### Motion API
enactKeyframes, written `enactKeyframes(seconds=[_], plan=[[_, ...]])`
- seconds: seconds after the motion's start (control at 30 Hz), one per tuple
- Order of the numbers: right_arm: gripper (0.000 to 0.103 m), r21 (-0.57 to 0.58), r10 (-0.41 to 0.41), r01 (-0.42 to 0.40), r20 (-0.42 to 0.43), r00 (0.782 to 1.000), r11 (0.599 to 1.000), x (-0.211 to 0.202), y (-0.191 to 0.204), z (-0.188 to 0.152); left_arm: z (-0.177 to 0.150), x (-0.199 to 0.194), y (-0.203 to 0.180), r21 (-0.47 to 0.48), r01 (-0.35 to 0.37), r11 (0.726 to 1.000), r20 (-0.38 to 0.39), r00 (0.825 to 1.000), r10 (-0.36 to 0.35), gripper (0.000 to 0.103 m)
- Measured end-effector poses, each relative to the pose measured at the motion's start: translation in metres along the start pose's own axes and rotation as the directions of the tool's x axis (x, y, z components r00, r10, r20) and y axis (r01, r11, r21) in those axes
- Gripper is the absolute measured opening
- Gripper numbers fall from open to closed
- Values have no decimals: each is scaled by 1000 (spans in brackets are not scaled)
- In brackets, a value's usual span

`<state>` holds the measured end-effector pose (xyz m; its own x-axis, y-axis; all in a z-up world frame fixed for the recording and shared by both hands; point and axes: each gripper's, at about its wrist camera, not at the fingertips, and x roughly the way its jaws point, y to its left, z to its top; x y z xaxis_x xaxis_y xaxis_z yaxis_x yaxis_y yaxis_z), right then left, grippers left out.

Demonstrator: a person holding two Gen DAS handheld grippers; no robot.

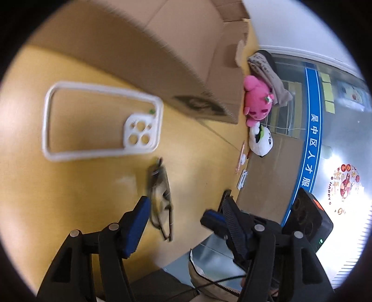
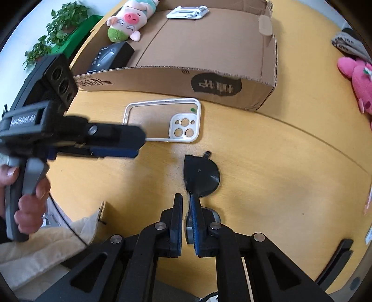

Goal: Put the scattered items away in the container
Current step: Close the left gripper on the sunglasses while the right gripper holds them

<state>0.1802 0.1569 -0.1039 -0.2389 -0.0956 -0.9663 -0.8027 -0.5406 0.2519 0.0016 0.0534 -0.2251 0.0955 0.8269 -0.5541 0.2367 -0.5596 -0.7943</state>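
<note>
Dark sunglasses lie on the yellow table; they also show in the left wrist view. My right gripper is shut on the sunglasses at their near lens. My left gripper is open, its fingers either side of the sunglasses; it also shows in the right wrist view, over the table left of a white phone case, seen too in the left wrist view. The cardboard box stands behind the case.
In the box lie a pig plush, a black packet and a white item. A pink plush, a white plush and small items sit at the table edge. Plants stand beyond.
</note>
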Motion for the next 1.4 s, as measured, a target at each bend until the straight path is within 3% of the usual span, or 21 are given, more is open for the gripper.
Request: enactKeyframes(seconds=[0.07,0.13,0.17,0.2,0.27,0.43,0.57,0.6,0.7,0.87,0.9,0.97,1.0,1.03,1.1,1.23,1.4], plan=[[9,31,13,-13,11,1000,999,9,1,-5,-5,-5,7,-11,-11,1000,4,1000,11,64],[32,69,31,-32,12,999,997,14,-4,-9,-8,-8,12,-17,-30,999,9,999,30,64],[59,77,23,-24,14,1000,997,16,-6,-12,-10,-10,14,-12,-44,999,10,999,44,64],[79,73,-2,0,25,1000,997,17,-6,-18,-11,-12,15,-7,-54,999,10,999,54,64],[85,45,-41,39,38,998,998,19,-6,-25,-14,-12,16,1,-63,998,7,998,63,64],[85,-17,-78,78,24,997,997,68,4,-28,-18,2,24,23,-72,997,-26,997,73,64],[61,-20,-127,126,-28,992,992,103,6,-35,-11,19,28,33,-31,999,-52,998,32,64],[55,-38,-137,137,8,991,990,102,9,-37,-8,25,28,37,-17,999,-61,998,19,64],[53,-28,-125,125,14,992,992,107,9,-40,-1,47,30,37,5,999,-100,995,-2,64],[52,39,-74,73,25,997,997,110,-3,-46,2,81,28,77,-18,997,-174,984,31,65],[52,40,-74,73,25,997,996,111,-4,-47,1,86,29,88,-33,996,-185,982,49,62],[51,6,-68,68,36,997,998,114,1,-49,0,94,33,96,-37,995,-206,977,56,48],[51,-1,-54,54,40,998,999,114,4,-50,-1,96,35,100,-51,994,-204,976,70,36],[50,-13,-52,53,47,998,999,115,8,-50,-1,96,37,109,-64,992,-202,976,85,31],[40,-25,-47,49,56,997,999,115,14,-50,-2,96,36,125,-72,989,-207,973,97,31],[39,-12,-54,55,74,996,998,111,18,-48,-1,80,21,172,-48,984,-192,978,81,30],[35,26,-37,34,139,990,999,79,27,-33,6,32,-16,238,-8,971,-127,991,40,30]])
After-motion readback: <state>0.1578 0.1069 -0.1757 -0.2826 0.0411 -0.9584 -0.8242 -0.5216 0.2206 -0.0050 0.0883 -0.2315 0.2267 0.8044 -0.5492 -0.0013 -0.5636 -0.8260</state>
